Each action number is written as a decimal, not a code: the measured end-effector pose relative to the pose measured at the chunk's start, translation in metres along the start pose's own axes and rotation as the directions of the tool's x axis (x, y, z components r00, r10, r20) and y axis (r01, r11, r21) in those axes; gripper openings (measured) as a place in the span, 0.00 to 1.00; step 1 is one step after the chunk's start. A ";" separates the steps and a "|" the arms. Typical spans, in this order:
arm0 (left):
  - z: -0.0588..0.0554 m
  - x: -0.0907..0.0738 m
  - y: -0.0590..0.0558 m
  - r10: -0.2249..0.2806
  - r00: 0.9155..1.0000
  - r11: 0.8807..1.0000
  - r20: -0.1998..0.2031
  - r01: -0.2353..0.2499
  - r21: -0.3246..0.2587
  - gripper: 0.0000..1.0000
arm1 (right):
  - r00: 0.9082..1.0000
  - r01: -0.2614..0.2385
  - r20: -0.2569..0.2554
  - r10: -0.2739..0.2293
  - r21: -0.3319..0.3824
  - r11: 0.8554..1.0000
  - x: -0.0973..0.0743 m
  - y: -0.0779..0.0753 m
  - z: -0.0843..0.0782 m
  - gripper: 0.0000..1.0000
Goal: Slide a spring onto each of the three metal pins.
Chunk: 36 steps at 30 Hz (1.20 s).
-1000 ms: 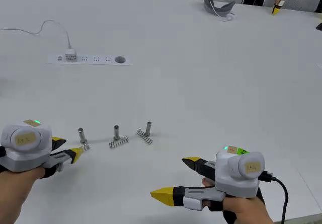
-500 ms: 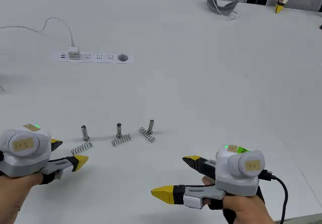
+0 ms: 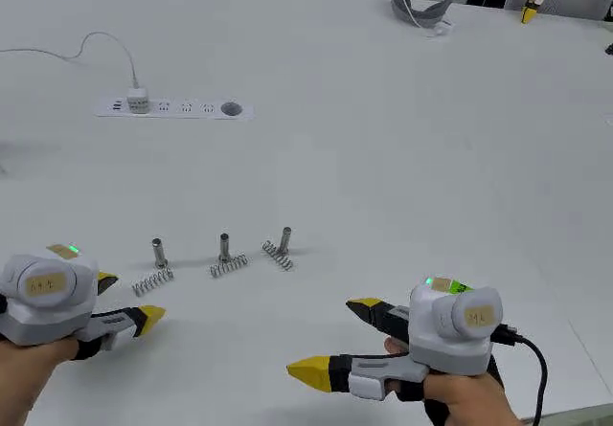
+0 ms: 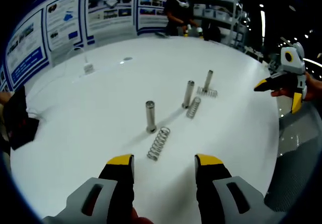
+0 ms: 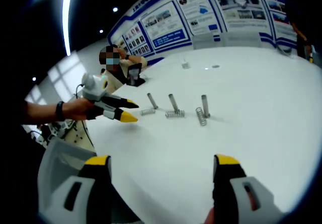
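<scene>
Left gripper view: parted, empty jaws of the left gripper [image 4: 164, 159] low over the white table [image 4: 75, 133], aimed at the nearest spring [image 4: 159, 143], which lies on its side just ahead of the tips and just short of the foot of the upright nearest pin [image 4: 150, 116]. Beyond, in a row: the middle pin [image 4: 188, 94] with the second spring [image 4: 193, 107] lying close by its base, then the far pin [image 4: 208, 80] with the third spring [image 4: 208, 91] close by its foot; none threaded yet. Right gripper [image 5: 161, 159] likewise wide open, holding nothing, well back from the row. Judging by looks: thin wire coils, very light, soft along their length, round enough to roll or skid on the smooth top and to squirt out of a hard pinch. Best taken across the coils near mid-length with a gentle squeeze, leaving one open end clear of the tips to go over the pin top. Cannot tell whether the pins are fixed to the table; if merely standing, liable to topple under a sideways nudge, so better to lower straight down along the axis.
</scene>
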<state>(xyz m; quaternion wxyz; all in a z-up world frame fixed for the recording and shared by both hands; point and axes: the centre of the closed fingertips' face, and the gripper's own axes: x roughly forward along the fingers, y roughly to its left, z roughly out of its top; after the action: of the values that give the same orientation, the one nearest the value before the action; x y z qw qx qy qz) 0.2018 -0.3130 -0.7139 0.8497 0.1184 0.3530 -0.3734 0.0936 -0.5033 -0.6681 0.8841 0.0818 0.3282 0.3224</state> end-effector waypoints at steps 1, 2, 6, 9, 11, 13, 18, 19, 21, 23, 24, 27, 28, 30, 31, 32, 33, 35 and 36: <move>-0.001 0.001 0.000 -0.001 1.000 1.000 -0.003 0.001 0.002 0.49 | 1.000 0.000 0.000 0.000 0.001 1.000 0.000 0.000 0.000 0.85; -0.001 0.001 0.000 -0.002 1.000 1.000 -0.006 0.002 0.006 0.49 | 1.000 0.001 0.000 -0.001 0.002 1.000 -0.001 0.000 0.000 0.85; -0.002 0.005 0.001 -0.001 1.000 1.000 -0.010 0.001 0.015 0.46 | 1.000 0.004 -0.001 -0.004 0.004 1.000 -0.001 -0.001 -0.001 0.85; -0.001 0.009 0.002 -0.003 1.000 1.000 -0.010 0.003 0.016 0.44 | 1.000 0.005 -0.003 -0.005 0.005 1.000 -0.001 0.000 -0.002 0.85; 0.001 0.012 0.003 -0.002 1.000 1.000 -0.008 0.002 0.021 0.42 | 1.000 0.006 -0.004 -0.006 0.006 1.000 -0.002 0.000 -0.002 0.85; 0.002 0.014 0.003 -0.001 1.000 1.000 -0.008 0.001 0.027 0.39 | 1.000 0.005 -0.002 -0.005 0.008 1.000 -0.002 0.001 -0.002 0.85; 0.004 0.018 0.005 0.003 1.000 0.999 -0.008 -0.003 0.036 0.32 | 1.000 0.001 -0.003 -0.001 0.010 1.000 -0.003 0.003 0.000 0.85; 0.004 0.018 0.005 0.003 1.000 0.999 -0.010 -0.003 0.035 0.31 | 1.000 0.001 -0.003 -0.001 0.010 1.000 -0.004 0.003 0.000 0.85; 0.003 0.019 0.005 0.011 1.000 0.999 -0.017 -0.011 0.037 0.28 | 1.000 -0.003 -0.003 0.003 0.011 1.000 -0.005 0.005 0.001 0.85; 0.002 0.019 0.006 0.017 1.000 0.999 -0.021 -0.016 0.033 0.26 | 1.000 -0.010 -0.009 0.010 0.008 1.000 -0.006 0.007 0.001 0.85; 0.001 0.019 0.007 0.027 0.999 0.999 -0.025 -0.026 0.032 0.25 | 1.000 -0.015 -0.012 0.015 0.006 1.000 -0.007 0.008 0.001 0.85; 0.000 0.019 0.008 0.037 0.999 0.999 -0.020 -0.036 0.020 0.22 | 0.999 -0.028 -0.033 0.028 -0.007 1.000 -0.008 0.010 -0.001 0.85; -0.001 0.019 0.009 0.041 0.999 0.999 -0.021 -0.041 0.018 0.22 | 0.999 -0.031 -0.040 0.031 -0.009 0.999 -0.008 0.010 -0.001 0.85; -0.003 0.020 0.009 0.047 0.999 0.999 -0.023 -0.047 0.012 0.22 | 0.998 -0.036 -0.045 0.035 -0.014 0.999 -0.010 0.009 0.001 0.85; -0.004 0.021 0.010 0.047 0.999 0.999 -0.022 -0.046 0.011 0.22 | 0.998 -0.037 -0.044 0.036 -0.016 0.999 -0.010 0.009 0.002 0.85; -0.002 0.022 0.010 0.047 0.999 0.999 -0.009 -0.047 0.010 0.21 | 0.998 -0.038 -0.044 0.037 -0.017 0.999 -0.010 0.009 0.003 0.85; -0.002 0.022 0.010 0.046 0.999 0.999 -0.008 -0.046 0.004 0.19 | 0.998 -0.040 -0.045 0.039 -0.020 0.999 -0.011 0.009 0.005 0.85; 0.000 0.022 0.010 0.047 0.999 0.999 0.000 -0.047 0.002 0.17 | 0.998 -0.040 -0.048 0.039 -0.029 0.999 -0.010 0.007 0.006 0.85; 0.001 0.022 0.011 0.048 0.999 0.999 0.002 -0.048 0.003 0.16 | 0.998 -0.038 -0.053 0.037 -0.032 0.999 -0.009 0.007 0.006 0.85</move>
<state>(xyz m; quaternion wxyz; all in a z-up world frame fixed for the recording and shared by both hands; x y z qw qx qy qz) 0.2204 -0.3183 -0.7292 0.8586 0.1277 0.3486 -0.3536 0.0886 -0.5037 -0.6560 0.8702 0.0647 0.3445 0.3463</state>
